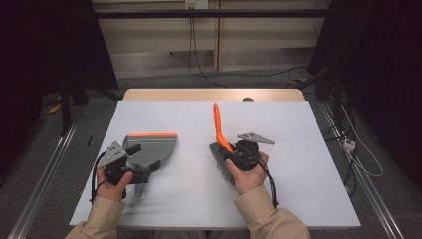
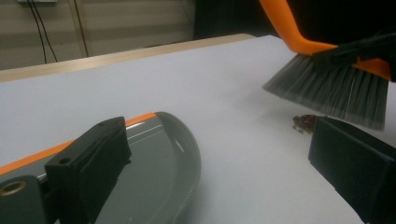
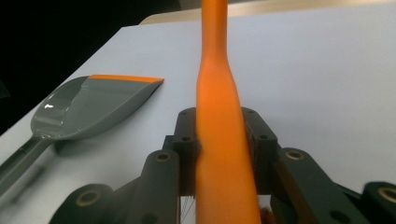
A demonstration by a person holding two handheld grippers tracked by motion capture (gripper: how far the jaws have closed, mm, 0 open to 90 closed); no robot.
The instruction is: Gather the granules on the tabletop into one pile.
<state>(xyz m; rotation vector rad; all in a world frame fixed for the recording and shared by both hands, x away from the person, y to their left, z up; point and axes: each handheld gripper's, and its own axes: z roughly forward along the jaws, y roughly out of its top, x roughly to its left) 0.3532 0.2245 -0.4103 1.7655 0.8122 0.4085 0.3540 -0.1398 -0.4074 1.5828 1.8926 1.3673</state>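
Sweeping step under way: right gripper [image 1: 238, 155] jaws clamped on orange brush [image 1: 220, 141] handle, bristles just above small brown crumbs [image 2: 304, 122] on the bench [image 1: 298, 164]. Left gripper [image 1: 130, 162] jaws apart astride grey dustpan [image 1: 152, 147], no grip evident. Next: drag crumbs toward dustpan lip.

Your white worktop [image 1: 298, 149] with a wooden far edge, grey dustpan [image 1: 152, 149] with an orange lip lying on its left half, small heap of brown crumbs [image 2: 303, 123] to its right
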